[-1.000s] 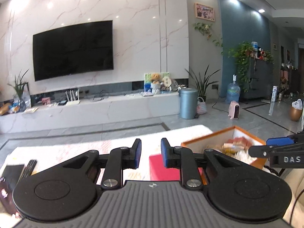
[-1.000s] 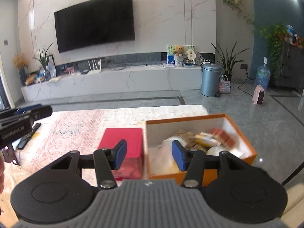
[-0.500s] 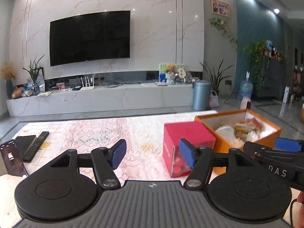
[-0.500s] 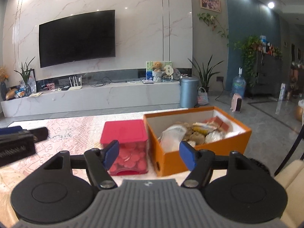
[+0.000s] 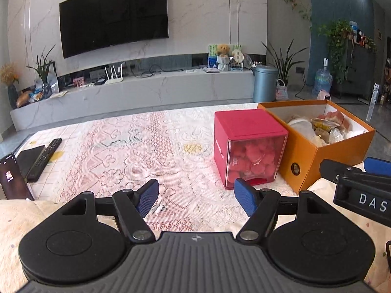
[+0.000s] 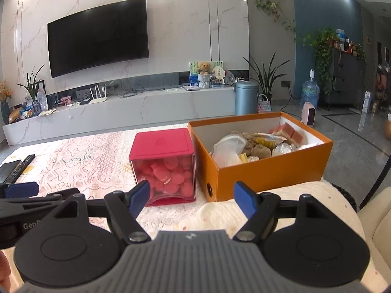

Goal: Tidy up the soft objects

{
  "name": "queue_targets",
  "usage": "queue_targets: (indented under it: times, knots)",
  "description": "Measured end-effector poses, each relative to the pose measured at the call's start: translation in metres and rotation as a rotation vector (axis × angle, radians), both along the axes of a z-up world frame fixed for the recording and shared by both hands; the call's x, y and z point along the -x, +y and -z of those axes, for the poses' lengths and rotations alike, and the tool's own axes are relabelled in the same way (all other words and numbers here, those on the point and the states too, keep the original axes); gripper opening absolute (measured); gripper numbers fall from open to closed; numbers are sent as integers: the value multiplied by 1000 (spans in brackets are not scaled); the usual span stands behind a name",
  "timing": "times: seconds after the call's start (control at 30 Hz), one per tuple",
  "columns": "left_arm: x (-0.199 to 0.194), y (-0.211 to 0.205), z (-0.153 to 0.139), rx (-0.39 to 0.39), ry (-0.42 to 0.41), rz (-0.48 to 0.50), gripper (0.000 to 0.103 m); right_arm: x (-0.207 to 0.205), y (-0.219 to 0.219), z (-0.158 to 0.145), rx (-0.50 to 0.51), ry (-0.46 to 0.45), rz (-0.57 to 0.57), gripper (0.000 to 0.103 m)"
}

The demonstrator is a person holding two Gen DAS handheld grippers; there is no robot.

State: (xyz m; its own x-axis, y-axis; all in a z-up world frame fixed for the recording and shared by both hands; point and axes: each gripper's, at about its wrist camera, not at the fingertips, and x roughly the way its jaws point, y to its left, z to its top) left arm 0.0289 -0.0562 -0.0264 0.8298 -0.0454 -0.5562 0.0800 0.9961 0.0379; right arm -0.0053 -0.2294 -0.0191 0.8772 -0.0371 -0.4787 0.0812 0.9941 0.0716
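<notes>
An open orange box holds several soft items, sponges and wrapped packets; it also shows in the left wrist view. A red-lidded clear cube full of pink soft pieces stands to its left, also in the left wrist view. My left gripper is open and empty, low over the lace tablecloth, short of the cube. My right gripper is open and empty, in front of the cube and box.
A lace tablecloth covers the table. A remote, a dark flat item and a phone lie at the left edge. A cream patterned cloth lies in front of the orange box. A TV wall stands beyond.
Both grippers have pulled back and lowered; the cube and box now sit farther ahead. The left gripper's jaws opened from nearly shut to wide. The right jaws opened wider.
</notes>
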Motion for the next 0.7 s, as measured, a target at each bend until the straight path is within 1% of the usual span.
queue_targets:
  times: [0.27, 0.7]
  knots:
    - [3, 1, -2, 0, 5, -6, 84, 0, 0, 1, -11, 4, 2, 75]
    - [6, 5, -7, 3, -8, -9, 85, 1, 1, 1, 1, -9, 4, 75]
